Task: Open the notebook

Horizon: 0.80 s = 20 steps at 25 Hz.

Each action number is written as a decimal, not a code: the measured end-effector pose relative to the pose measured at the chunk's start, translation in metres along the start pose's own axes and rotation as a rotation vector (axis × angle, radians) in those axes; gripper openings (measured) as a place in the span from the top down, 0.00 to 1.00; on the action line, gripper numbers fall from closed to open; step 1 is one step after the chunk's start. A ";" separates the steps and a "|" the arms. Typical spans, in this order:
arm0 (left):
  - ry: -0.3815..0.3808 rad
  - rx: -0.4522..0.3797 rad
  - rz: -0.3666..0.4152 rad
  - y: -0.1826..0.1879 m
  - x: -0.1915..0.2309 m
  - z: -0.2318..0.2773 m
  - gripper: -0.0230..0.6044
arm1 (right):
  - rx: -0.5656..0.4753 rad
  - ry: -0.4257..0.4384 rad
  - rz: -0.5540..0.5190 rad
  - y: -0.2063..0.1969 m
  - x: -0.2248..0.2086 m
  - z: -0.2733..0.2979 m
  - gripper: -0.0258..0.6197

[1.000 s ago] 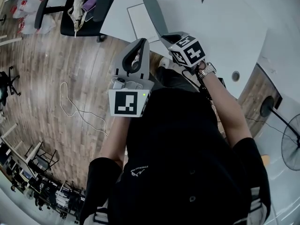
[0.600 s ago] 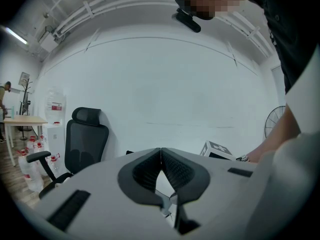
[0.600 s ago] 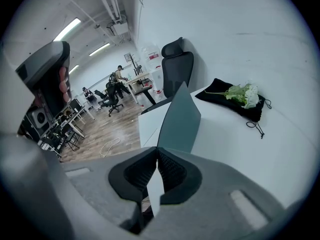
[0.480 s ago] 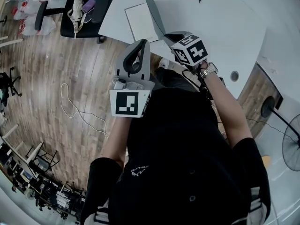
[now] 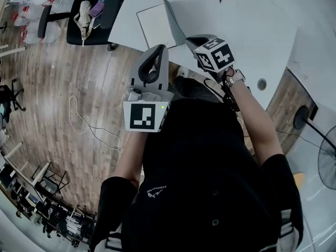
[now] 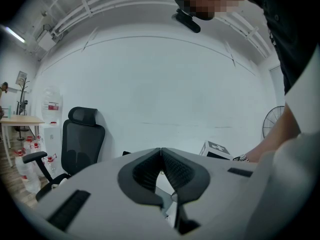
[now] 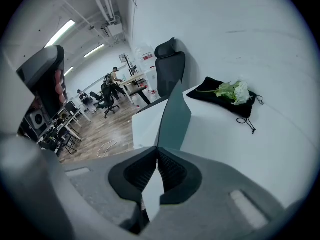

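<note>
The notebook lies on the white table (image 5: 252,30), its white inner page (image 5: 152,25) showing. Its grey-green cover (image 5: 173,16) stands lifted, almost upright. My right gripper (image 5: 189,40) is shut on the cover's near edge. In the right gripper view the cover (image 7: 175,116) rises straight from the closed pads of that gripper (image 7: 157,151), with the page (image 7: 147,126) to its left. My left gripper (image 5: 156,50) hovers in front of the body, off the table's edge, and in its own view the left gripper (image 6: 161,150) is shut on nothing.
A black pouch with white flowers (image 7: 230,94) lies on the table beyond the notebook. A black office chair (image 5: 94,9) loaded with items stands left of the table. A cable (image 5: 86,122) lies on the wooden floor. A fan (image 5: 325,161) stands at the right.
My right gripper has shifted slightly with the cover's edge, and the cover now stands steeper and looks narrower. The left gripper has stayed where it was.
</note>
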<state>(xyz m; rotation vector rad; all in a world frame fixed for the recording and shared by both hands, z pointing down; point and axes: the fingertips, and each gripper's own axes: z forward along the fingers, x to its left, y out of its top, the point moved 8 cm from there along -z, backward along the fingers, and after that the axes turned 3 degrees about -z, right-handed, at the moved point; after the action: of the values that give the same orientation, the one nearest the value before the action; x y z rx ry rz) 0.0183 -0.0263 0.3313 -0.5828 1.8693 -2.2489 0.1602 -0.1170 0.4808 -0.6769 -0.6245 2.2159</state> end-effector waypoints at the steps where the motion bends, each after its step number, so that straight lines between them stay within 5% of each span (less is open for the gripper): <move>1: -0.001 0.003 -0.001 0.000 0.000 0.001 0.95 | 0.002 -0.002 0.004 -0.001 -0.001 0.000 0.94; 20: -0.026 0.011 0.002 -0.004 -0.005 0.015 0.95 | 0.019 -0.054 0.087 -0.019 -0.033 -0.003 0.94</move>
<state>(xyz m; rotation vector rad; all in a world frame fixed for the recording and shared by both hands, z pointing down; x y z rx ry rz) 0.0292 -0.0377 0.3368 -0.6054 1.8429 -2.2386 0.1909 -0.1294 0.4991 -0.6472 -0.6110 2.3248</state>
